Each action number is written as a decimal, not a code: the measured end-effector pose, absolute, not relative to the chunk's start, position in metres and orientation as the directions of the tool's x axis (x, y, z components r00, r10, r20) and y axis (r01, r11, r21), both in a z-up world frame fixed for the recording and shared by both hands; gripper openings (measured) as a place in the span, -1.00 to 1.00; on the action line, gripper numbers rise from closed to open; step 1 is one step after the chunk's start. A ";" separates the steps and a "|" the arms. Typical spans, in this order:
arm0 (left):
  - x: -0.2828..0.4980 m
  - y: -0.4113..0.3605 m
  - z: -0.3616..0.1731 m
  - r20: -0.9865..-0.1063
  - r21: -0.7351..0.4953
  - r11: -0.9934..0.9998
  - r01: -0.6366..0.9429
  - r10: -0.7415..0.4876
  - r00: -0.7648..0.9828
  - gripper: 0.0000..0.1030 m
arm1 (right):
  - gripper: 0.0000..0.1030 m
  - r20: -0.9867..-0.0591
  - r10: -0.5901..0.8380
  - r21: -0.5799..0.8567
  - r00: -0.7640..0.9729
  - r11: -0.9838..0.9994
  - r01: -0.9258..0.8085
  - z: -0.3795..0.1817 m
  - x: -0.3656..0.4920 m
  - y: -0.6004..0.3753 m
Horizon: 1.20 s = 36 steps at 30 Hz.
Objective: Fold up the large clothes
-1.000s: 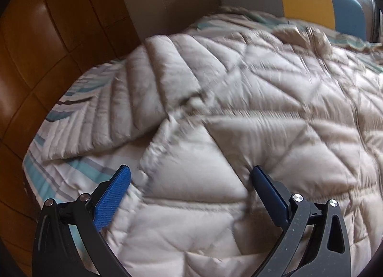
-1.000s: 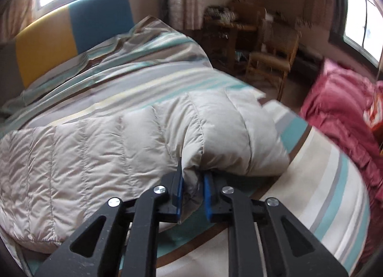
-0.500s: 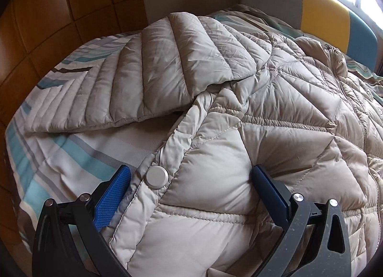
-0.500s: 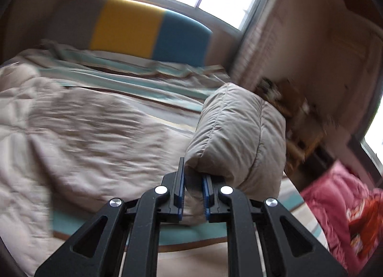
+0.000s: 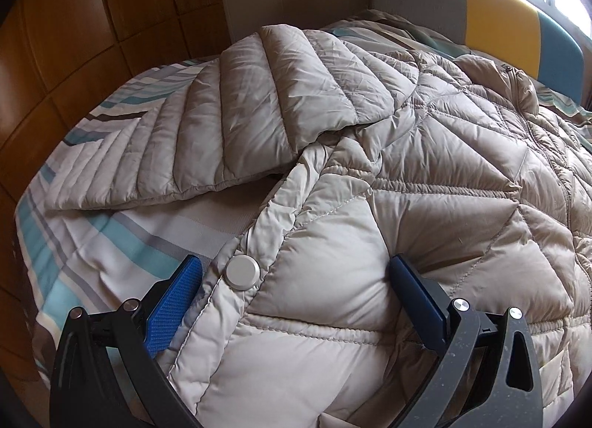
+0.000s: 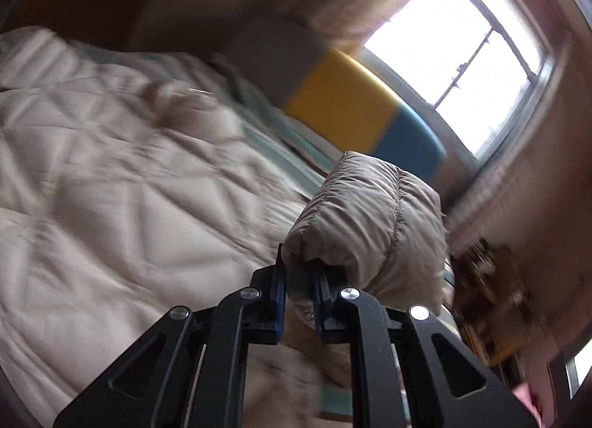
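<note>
A large beige quilted down coat (image 5: 425,184) lies spread on a striped bed; its body shows in the right wrist view (image 6: 111,184). Its left sleeve (image 5: 236,124) lies flat toward the bed's left edge. My left gripper (image 5: 296,272) is open, its blue fingers (image 5: 174,298) straddling the coat's side edge by a silver snap button (image 5: 242,271), pressing on the padding. My right gripper (image 6: 298,280) is shut on the cuff of the other sleeve (image 6: 370,213) and holds it lifted above the coat.
The striped bedsheet (image 5: 111,243) shows left of the coat. A grey, yellow and blue headboard (image 6: 351,106) stands under a bright window (image 6: 462,39). Brown wooden wall panels (image 5: 55,58) run along the left. Wooden furniture (image 6: 492,298) stands at the right.
My right gripper has lifted the sleeve cuff off the bed and swung it up and over toward the coat's body. My left gripper has settled near the snap button and stays open.
</note>
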<state>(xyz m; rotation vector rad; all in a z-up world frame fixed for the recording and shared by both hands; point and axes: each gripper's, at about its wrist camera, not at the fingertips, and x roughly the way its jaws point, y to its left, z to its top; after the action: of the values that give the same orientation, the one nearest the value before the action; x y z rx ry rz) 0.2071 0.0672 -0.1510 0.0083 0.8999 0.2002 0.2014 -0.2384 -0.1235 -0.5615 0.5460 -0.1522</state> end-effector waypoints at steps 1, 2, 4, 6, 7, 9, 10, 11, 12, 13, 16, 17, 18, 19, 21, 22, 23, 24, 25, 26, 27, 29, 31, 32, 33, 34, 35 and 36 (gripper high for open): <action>0.207 0.067 -0.151 -0.777 0.089 0.982 -0.169 0.175 0.604 0.94 | -0.79 -0.454 -0.256 -0.545 0.853 0.837 -0.039 -0.126 0.202 -0.226; 0.207 0.068 -0.151 -0.777 0.088 0.982 -0.169 0.174 0.605 0.94 | -0.79 -0.463 -0.232 -0.544 0.855 0.837 -0.068 -0.128 0.206 -0.215; 0.207 0.068 -0.151 -0.777 0.089 0.981 -0.170 0.175 0.605 0.94 | -0.79 -0.481 -0.194 -0.542 0.855 0.832 -0.116 -0.133 0.212 -0.190; 0.207 0.068 -0.151 -0.777 0.089 0.981 -0.170 0.175 0.605 0.94 | -0.79 -0.509 -0.149 -0.520 0.848 0.838 -0.165 -0.138 0.217 -0.172; 0.207 0.068 -0.151 -0.777 0.088 0.981 -0.170 0.175 0.605 0.94 | -0.79 -0.528 -0.120 -0.498 0.841 0.845 -0.192 -0.141 0.219 -0.164; 0.207 0.067 -0.151 -0.777 0.088 0.982 -0.170 0.174 0.605 0.94 | -0.76 -0.559 -0.078 -0.469 0.825 0.850 -0.238 -0.147 0.225 -0.149; 0.207 0.067 -0.151 -0.777 0.088 0.981 -0.170 0.175 0.605 0.94 | -0.74 -0.578 -0.054 -0.455 0.814 0.850 -0.267 -0.151 0.227 -0.141; 0.207 0.068 -0.151 -0.777 0.089 0.981 -0.170 0.175 0.605 0.94 | -0.63 -0.589 -0.032 -0.443 0.807 0.848 -0.290 -0.152 0.229 -0.137; 0.207 0.067 -0.151 -0.777 0.089 0.981 -0.170 0.175 0.605 0.94 | -0.33 -0.602 -0.004 -0.430 0.798 0.844 -0.320 -0.155 0.230 -0.132; 0.207 0.067 -0.151 -0.777 0.089 0.981 -0.170 0.175 0.605 0.94 | -0.18 -0.612 0.012 -0.431 0.790 0.834 -0.346 -0.160 0.229 -0.128; 0.207 0.067 -0.151 -0.778 0.089 0.981 -0.170 0.175 0.604 0.94 | -0.12 -0.610 0.041 -0.421 0.791 0.829 -0.368 -0.158 0.221 -0.126; 0.207 0.068 -0.151 -0.778 0.089 0.981 -0.170 0.175 0.604 0.94 | -0.05 -0.610 0.061 -0.396 0.790 0.841 -0.370 -0.153 0.216 -0.131; 0.207 0.067 -0.150 -0.779 0.090 0.982 -0.169 0.175 0.602 0.94 | 0.05 -0.596 0.076 -0.368 0.800 0.859 -0.356 -0.146 0.210 -0.138; 0.207 0.068 -0.150 -0.781 0.088 0.982 -0.168 0.172 0.600 0.94 | 0.08 -0.582 0.081 -0.351 0.809 0.873 -0.339 -0.140 0.203 -0.145; 0.208 0.069 -0.148 -0.793 0.077 0.983 -0.165 0.161 0.588 0.94 | 0.10 -0.553 0.088 -0.292 0.829 0.911 -0.291 -0.125 0.193 -0.165; 0.207 0.070 -0.145 -0.799 0.068 0.984 -0.164 0.152 0.582 0.94 | 0.12 -0.540 0.093 -0.246 0.836 0.933 -0.263 -0.118 0.187 -0.180; 0.205 0.070 -0.140 -0.800 0.060 0.985 -0.164 0.145 0.582 0.94 | 0.17 -0.534 0.092 -0.215 0.841 0.947 -0.240 -0.114 0.184 -0.192; 0.203 0.070 -0.135 -0.799 0.054 0.985 -0.165 0.142 0.584 0.94 | 0.23 -0.528 0.083 -0.172 0.846 0.964 -0.202 -0.109 0.181 -0.208; 0.200 0.069 -0.127 -0.792 0.049 0.984 -0.170 0.142 0.594 0.94 | 0.24 -0.526 0.072 -0.140 0.848 0.975 -0.170 -0.105 0.180 -0.218; 0.197 0.067 -0.117 -0.777 0.042 0.984 -0.174 0.141 0.613 0.94 | 0.24 -0.528 0.050 -0.095 0.848 0.988 -0.118 -0.104 0.178 -0.235; 0.194 0.064 -0.108 -0.762 0.033 0.984 -0.175 0.139 0.633 0.94 | 0.24 -0.532 0.017 -0.062 0.847 0.996 -0.059 -0.103 0.176 -0.251; 0.190 0.053 -0.089 -0.730 0.014 0.986 -0.167 0.124 0.672 0.94 | 0.24 -0.549 -0.054 -0.025 0.834 0.999 0.049 -0.102 0.172 -0.277; 0.192 0.033 -0.071 -0.703 -0.014 0.993 -0.121 0.077 0.707 0.94 | 0.24 -0.565 -0.146 0.014 0.812 0.982 0.186 -0.104 0.171 -0.305; 0.196 0.017 -0.064 -0.697 -0.021 0.997 -0.079 0.042 0.716 0.94 | 0.25 -0.572 -0.169 0.034 0.803 0.973 0.229 -0.104 0.168 -0.320; 0.199 0.006 -0.062 -0.694 -0.021 0.999 -0.049 0.021 0.719 0.94 | 0.25 -0.583 -0.199 0.060 0.788 0.957 0.285 -0.105 0.164 -0.338; 0.205 -0.012 -0.060 -0.693 -0.015 1.000 -0.005 -0.007 0.721 0.94 | 0.25 -0.598 -0.222 0.080 0.770 0.940 0.333 -0.106 0.159 -0.356; 0.212 -0.032 -0.061 -0.691 -0.007 0.999 0.039 -0.033 0.722 0.94 | 0.25 -0.611 -0.232 0.093 0.757 0.928 0.360 -0.106 0.155 -0.368; 0.218 -0.046 -0.062 -0.689 -0.004 0.997 0.074 -0.056 0.723 0.94 | 0.25 -0.626 -0.238 0.110 0.743 0.916 0.386 -0.107 0.154 -0.381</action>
<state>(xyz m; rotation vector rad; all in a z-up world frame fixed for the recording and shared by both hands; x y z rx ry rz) 0.2176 -0.0461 -0.0622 0.0247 0.7596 -0.0722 0.1538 -0.3809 -0.1066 0.2396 0.6496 -0.3453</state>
